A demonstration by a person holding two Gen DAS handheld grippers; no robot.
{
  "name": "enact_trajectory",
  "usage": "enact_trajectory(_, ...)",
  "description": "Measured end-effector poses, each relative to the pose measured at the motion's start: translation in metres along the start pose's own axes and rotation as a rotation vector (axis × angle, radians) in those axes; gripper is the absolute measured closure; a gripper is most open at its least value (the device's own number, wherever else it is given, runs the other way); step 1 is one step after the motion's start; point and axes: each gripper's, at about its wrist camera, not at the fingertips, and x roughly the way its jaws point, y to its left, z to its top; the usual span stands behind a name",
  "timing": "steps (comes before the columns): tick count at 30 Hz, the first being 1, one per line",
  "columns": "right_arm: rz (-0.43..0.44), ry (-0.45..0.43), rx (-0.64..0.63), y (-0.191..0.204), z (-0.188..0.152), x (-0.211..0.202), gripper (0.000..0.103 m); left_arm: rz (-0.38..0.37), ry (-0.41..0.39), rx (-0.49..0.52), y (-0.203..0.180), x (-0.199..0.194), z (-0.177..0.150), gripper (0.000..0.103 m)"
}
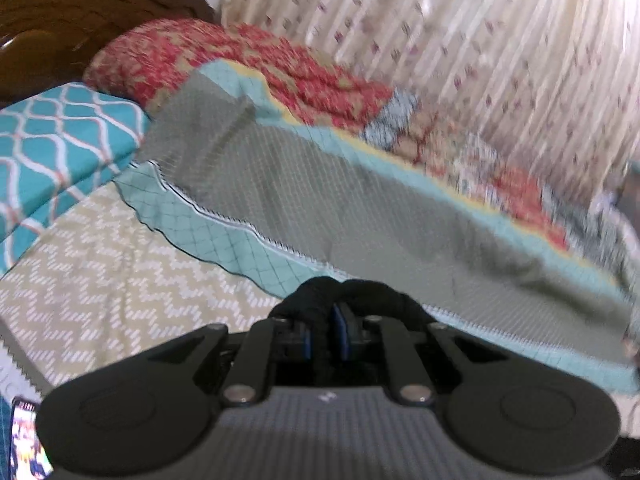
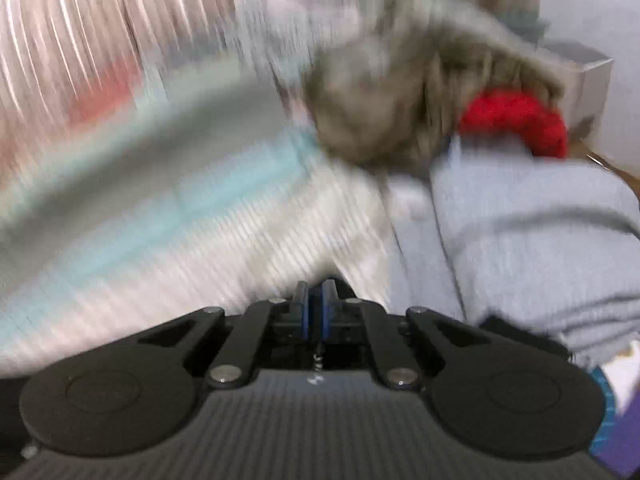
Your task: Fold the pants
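Observation:
In the left wrist view, my left gripper is shut on a bunch of black fabric, which looks like the pants. The fabric wraps over both fingertips and hides them. Only this small bunch of the pants shows. In the right wrist view, which is badly blurred, my right gripper is shut, its blue pads almost touching. I see nothing between them. A strip of dark cloth lies just right of that gripper; I cannot tell whether it belongs to the pants.
A grey-green blanket with a teal border lies across the bed over a beige zigzag sheet. A teal patterned pillow, a red floral quilt, a curtain and a phone are around it. Pale grey-blue cloth, a red knit and brownish fabric lie on the right.

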Motion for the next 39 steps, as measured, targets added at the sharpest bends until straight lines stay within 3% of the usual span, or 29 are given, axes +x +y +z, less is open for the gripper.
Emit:
enact_trajectory(3,0.041,-0.137,0.131,-0.008,0.017,-0.037,0.094,-0.01,-0.047,-0.08,0.018,-0.028,0.002,0.092)
enact_trajectory(8,0.05,-0.281,0.182,-0.016,0.036,-0.079,0.095,-0.027,-0.045,-0.182,0.051,-0.054,-0.005,0.092)
enact_trajectory(11,0.068,-0.311,0.192,-0.017,0.047,-0.089,0.101,-0.036,-0.041,-0.236,0.07,-0.063,-0.009,0.092)
enact_trajectory(15,0.063,-0.339,0.143,-0.011,0.069,-0.091,0.101,-0.04,-0.065,-0.286,0.087,-0.068,-0.009,0.092)
enact_trajectory(18,0.087,-0.278,0.033,0.011,0.079,-0.075,0.1,-0.045,-0.037,-0.299,0.09,-0.058,-0.011,0.092)
enact_trajectory(19,0.087,-0.251,-0.001,0.017,0.077,-0.072,0.095,-0.035,-0.036,-0.286,0.088,-0.056,-0.012,0.092)
enact_trajectory(21,0.113,-0.167,-0.059,0.024,0.069,-0.062,0.095,-0.036,-0.04,-0.275,0.086,-0.053,-0.016,0.092)
enact_trajectory(23,0.131,-0.096,-0.091,0.026,0.055,-0.05,0.076,-0.042,-0.039,-0.28,0.088,-0.053,-0.018,0.092)
enact_trajectory(25,0.132,-0.019,-0.123,0.025,0.036,-0.034,0.038,-0.044,-0.032,-0.288,0.091,-0.052,-0.018,0.092)
enact_trajectory(30,0.121,0.192,-0.239,0.037,-0.006,0.006,0.028,-0.045,-0.024,-0.298,0.096,-0.052,-0.022,0.092)
enact_trajectory(32,0.108,0.27,-0.268,0.044,-0.024,0.02,0.03,-0.042,-0.022,-0.301,0.097,-0.053,-0.023,0.092)
enact_trajectory(34,0.105,0.347,-0.325,0.052,-0.04,0.03,0.087,-0.04,-0.021,-0.306,0.098,-0.054,-0.025,0.092)
enact_trajectory(36,0.083,0.337,-0.359,0.059,-0.044,0.027,0.094,-0.035,-0.021,-0.309,0.1,-0.054,-0.025,0.092)
enact_trajectory(39,0.082,0.206,-0.258,0.057,-0.014,0.009,0.094,-0.033,-0.02,-0.33,0.105,-0.049,-0.023,0.092)
